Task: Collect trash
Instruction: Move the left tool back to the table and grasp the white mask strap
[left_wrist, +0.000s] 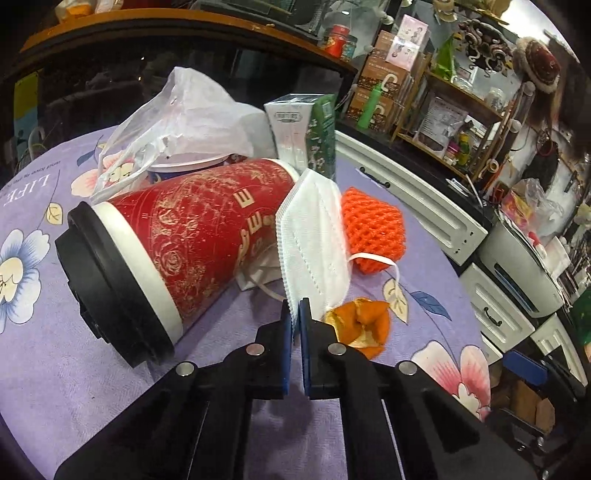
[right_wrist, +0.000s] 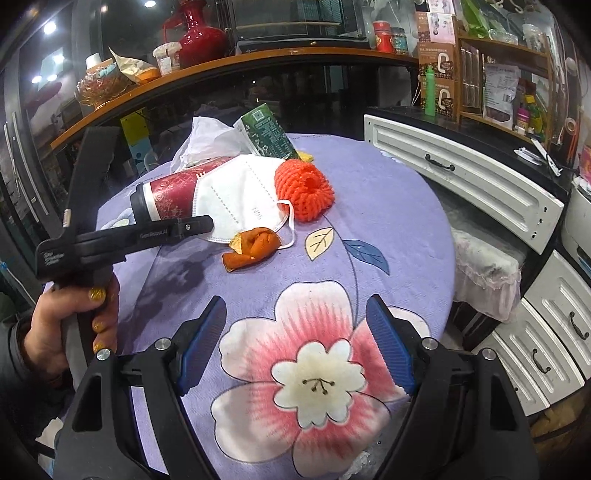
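My left gripper (left_wrist: 295, 306) is shut on the near edge of a white face mask (left_wrist: 314, 236), which stands on edge between a lying red paper cup (left_wrist: 192, 225) with a black lid and an orange foam fruit net (left_wrist: 373, 229). A piece of orange peel (left_wrist: 360, 323) lies just right of the left gripper's tips. In the right wrist view the mask (right_wrist: 236, 203), the cup (right_wrist: 170, 195), the net (right_wrist: 304, 188) and the peel (right_wrist: 251, 249) sit at the table's far side. My right gripper (right_wrist: 295, 325) is open over the flowered cloth with nothing between its fingers. A hand (right_wrist: 70, 325) holds the left gripper (right_wrist: 208, 223).
A white plastic bag (left_wrist: 184, 118) and a green-and-white carton (left_wrist: 306, 133) stand behind the cup on the round purple flowered tablecloth (right_wrist: 388, 229). White cabinets with drawers (right_wrist: 461, 184) line the right side. A dark counter with shelves runs behind the table.
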